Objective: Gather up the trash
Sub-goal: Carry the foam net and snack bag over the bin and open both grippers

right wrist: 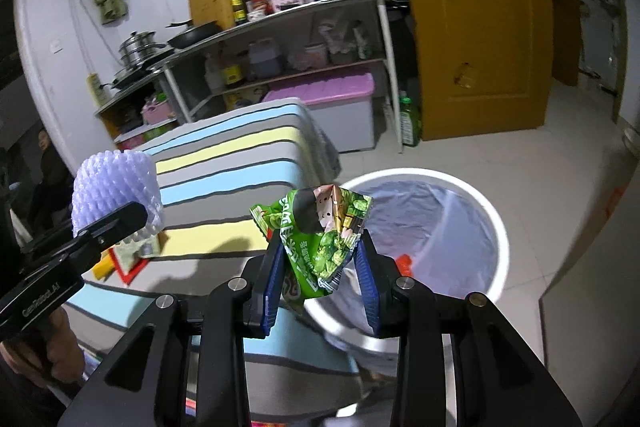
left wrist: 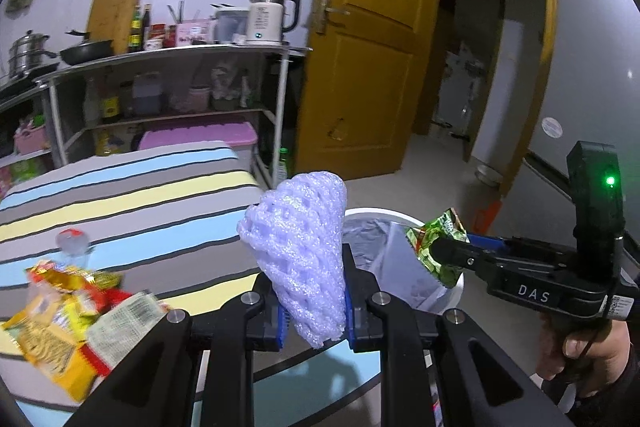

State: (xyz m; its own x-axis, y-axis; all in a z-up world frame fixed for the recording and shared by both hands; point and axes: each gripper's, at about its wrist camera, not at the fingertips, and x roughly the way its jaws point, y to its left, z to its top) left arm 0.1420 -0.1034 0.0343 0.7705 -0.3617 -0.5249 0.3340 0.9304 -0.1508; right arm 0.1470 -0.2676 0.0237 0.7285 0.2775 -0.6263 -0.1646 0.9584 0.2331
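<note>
Left gripper clamped on white foam fruit net, net standing upright between blue pads, held above striped table near its edge closest to bin. Right gripper clamped on crumpled green snack bag, bag pinched between blue pads, hanging over near rim of white bin lined with clear plastic. More wrappers and clear plastic bottle lay on table toward its left edge, apart from both grippers
</note>
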